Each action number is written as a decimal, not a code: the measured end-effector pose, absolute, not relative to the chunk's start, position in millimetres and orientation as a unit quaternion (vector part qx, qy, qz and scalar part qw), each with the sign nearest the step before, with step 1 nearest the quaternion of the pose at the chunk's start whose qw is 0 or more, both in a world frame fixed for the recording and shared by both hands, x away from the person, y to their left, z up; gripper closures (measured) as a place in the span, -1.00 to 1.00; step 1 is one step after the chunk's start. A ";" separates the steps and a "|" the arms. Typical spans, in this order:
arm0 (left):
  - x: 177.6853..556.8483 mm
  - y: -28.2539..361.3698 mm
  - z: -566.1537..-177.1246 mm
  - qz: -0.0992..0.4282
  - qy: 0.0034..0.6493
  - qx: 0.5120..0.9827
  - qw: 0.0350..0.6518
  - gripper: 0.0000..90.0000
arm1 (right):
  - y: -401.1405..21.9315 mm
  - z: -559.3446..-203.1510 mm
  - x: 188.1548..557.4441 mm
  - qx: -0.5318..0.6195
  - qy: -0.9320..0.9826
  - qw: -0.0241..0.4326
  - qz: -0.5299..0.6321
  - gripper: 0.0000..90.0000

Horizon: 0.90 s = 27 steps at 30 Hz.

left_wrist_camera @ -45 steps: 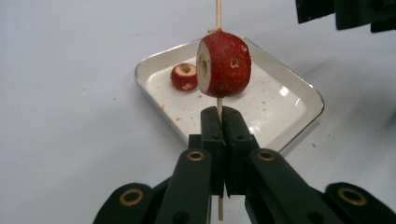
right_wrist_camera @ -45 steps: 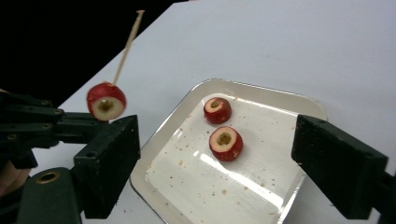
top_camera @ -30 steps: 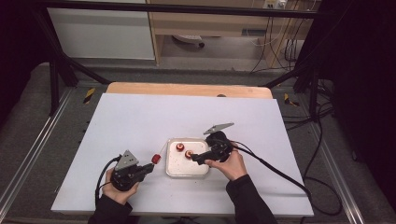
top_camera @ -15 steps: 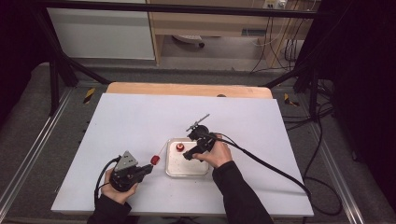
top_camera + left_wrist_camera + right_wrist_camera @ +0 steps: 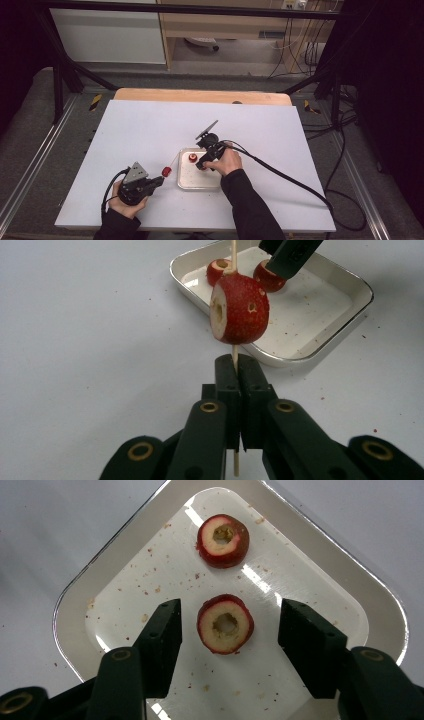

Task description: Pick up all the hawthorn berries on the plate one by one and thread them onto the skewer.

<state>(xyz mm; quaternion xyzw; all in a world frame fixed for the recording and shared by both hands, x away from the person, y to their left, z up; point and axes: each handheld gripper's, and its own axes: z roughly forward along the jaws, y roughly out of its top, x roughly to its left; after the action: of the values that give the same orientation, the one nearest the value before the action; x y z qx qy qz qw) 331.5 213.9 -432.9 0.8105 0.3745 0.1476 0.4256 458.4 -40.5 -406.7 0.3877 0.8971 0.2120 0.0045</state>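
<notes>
Holding, left gripper (image 5: 235,390): I clamp a skewer (image 5: 234,356) carrying one fruit (image 5: 240,308).
Right gripper (image 5: 227,630): spread around the next fruit (image 5: 225,624); two left in the tray (image 5: 320,560), I judge.

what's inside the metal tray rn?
Two cored red fruit pieces lie in the tray, with crumbs scattered around. The right gripper, open, straddles the nearer one. The tray floor under its jaws and the pieces is covered.
</notes>
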 end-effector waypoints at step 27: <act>330.9 212.2 -433.5 0.150 0.372 0.813 0.422 0.96 | -39.6 -414.1 462.6 0.422 0.883 -0.025 0.202 0.34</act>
<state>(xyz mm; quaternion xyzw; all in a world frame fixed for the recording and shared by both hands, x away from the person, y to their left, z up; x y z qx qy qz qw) 330.9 212.2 -433.5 0.8130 0.3722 0.1500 0.4220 462.6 -39.6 -414.1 0.4223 0.8832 0.2024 -0.0254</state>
